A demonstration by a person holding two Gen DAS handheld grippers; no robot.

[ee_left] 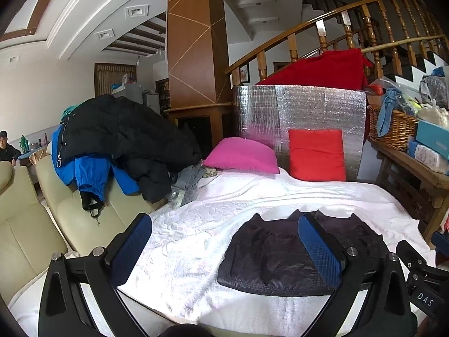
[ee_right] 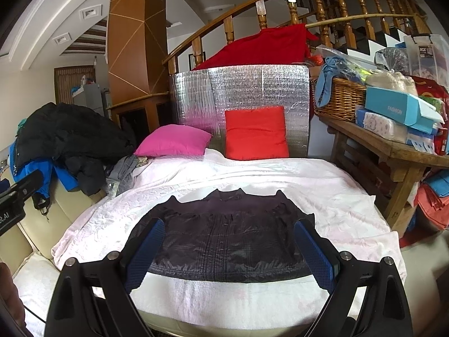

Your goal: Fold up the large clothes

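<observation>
Garment: dark purple-black top (ee_right: 224, 236) lies flat on the bed, folded into a squarish shape, collar away from the cameras.
Hidden: its near corners are covered by blue finger pads (ee_right: 147, 250); fabric detail is hard to make out.
Surface: white textured blanket (ee_right: 322, 185) covers the bed.
Room: pink pillow (ee_right: 174, 140) and red pillow (ee_right: 255, 133) lean near a silver foil panel (ee_right: 252, 87); coats (ee_left: 123, 137) are heaped at left.
Pose: left hand-held gripper (ee_left: 224, 250) and right hand-held gripper (ee_right: 230, 250) hover above the near edge, jaws spread wide, holding nothing.
</observation>
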